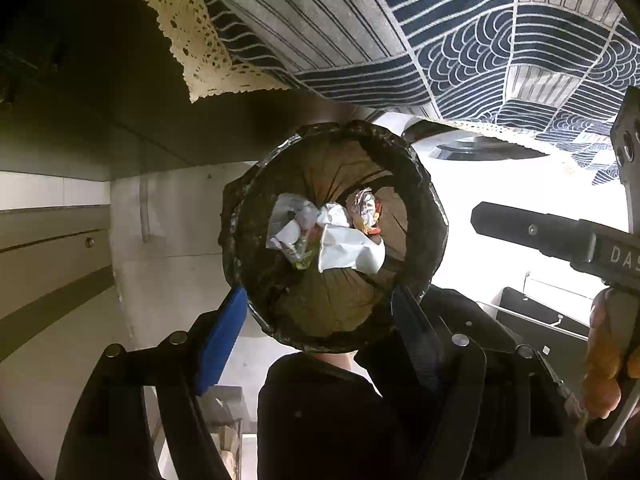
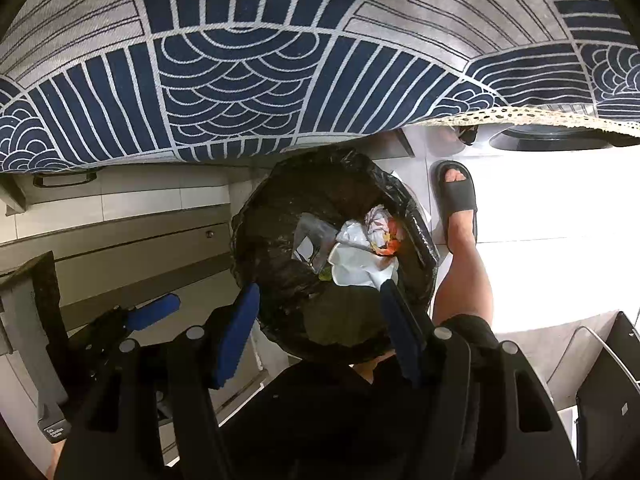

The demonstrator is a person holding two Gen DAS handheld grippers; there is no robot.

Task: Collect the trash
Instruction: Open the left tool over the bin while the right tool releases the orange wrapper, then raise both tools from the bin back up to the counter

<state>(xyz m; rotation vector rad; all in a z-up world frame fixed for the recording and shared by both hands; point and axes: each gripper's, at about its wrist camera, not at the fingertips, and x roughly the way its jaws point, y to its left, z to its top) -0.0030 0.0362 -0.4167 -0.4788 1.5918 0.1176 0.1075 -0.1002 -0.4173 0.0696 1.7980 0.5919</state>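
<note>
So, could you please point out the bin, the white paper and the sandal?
bin (image 2: 416,216): right wrist view, liner rim.
white paper (image 1: 348,246): left wrist view, crumpled middle.
sandal (image 2: 460,196): right wrist view, strap.

Patterned tablecloth, pale, perhaps tiled floor
</note>
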